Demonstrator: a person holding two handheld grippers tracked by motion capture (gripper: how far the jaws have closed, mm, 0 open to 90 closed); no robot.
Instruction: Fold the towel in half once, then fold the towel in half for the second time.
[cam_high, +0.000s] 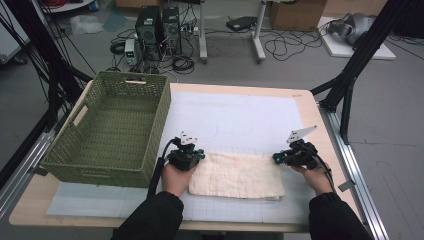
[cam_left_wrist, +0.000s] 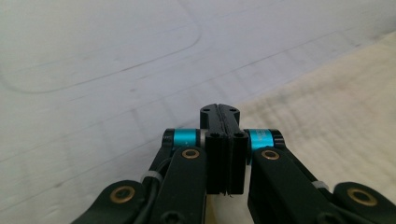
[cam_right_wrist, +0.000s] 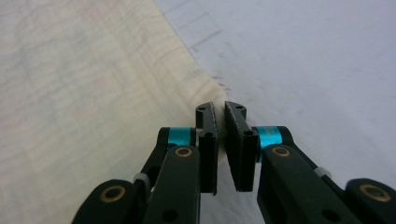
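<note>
Dark sleeves come in at the bottom of the high view, over the table (cam_high: 300, 102). On its left stands a green woven basket (cam_high: 115, 125). Right of it lies a folded cream towel (cam_high: 237, 175). At its left end, the left gripper (cam_left_wrist: 219, 112) is fully closed; the right gripper (cam_right_wrist: 219, 112), at its far right corner, looks slightly parted, perhaps pinching the cloth's edge.

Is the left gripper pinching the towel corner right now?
Cannot tell. In the left gripper view the left gripper has its jaws pressed together at the edge of the cream towel, but no cloth shows plainly between them.
</note>
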